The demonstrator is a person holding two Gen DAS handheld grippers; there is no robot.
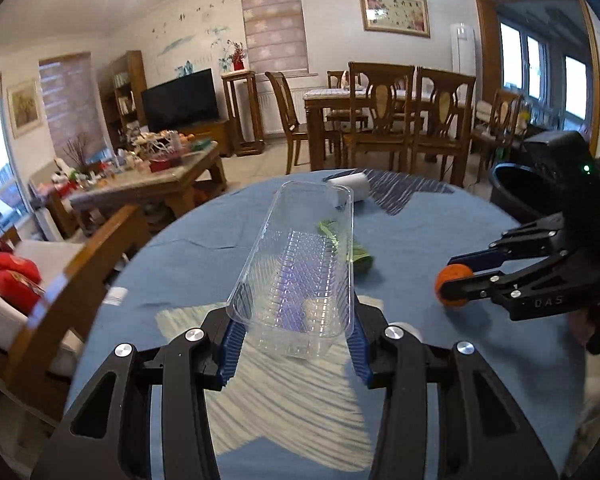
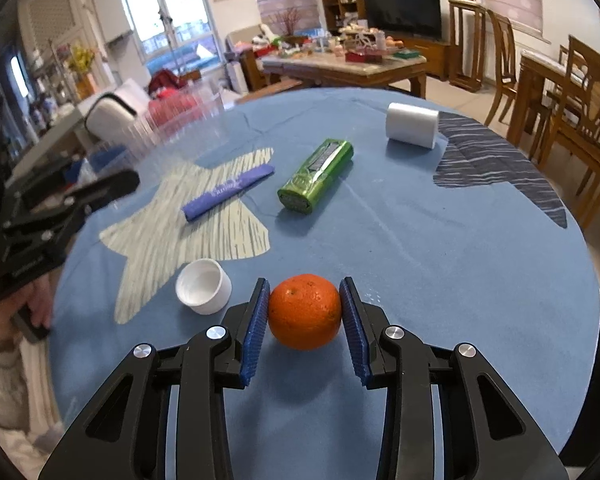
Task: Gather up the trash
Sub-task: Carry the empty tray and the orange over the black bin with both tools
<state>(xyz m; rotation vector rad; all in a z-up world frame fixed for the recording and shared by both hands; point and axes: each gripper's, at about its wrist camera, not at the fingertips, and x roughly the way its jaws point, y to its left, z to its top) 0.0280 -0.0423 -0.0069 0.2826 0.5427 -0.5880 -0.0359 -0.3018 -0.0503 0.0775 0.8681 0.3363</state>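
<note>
My left gripper is shut on a clear plastic tray, which sticks out forward above the round table. In the right wrist view that tray is a blur above the table's left edge, held by the left gripper. My right gripper is shut on an orange that rests on the blue cloth, with both blue pads pressed to its sides. The left wrist view shows the right gripper and the orange at the table's right side.
A green packet, a purple wrapper, a white cap and a white roll lie on the table. A black bin stands past the table's right edge. Wooden chairs and a cluttered coffee table stand behind.
</note>
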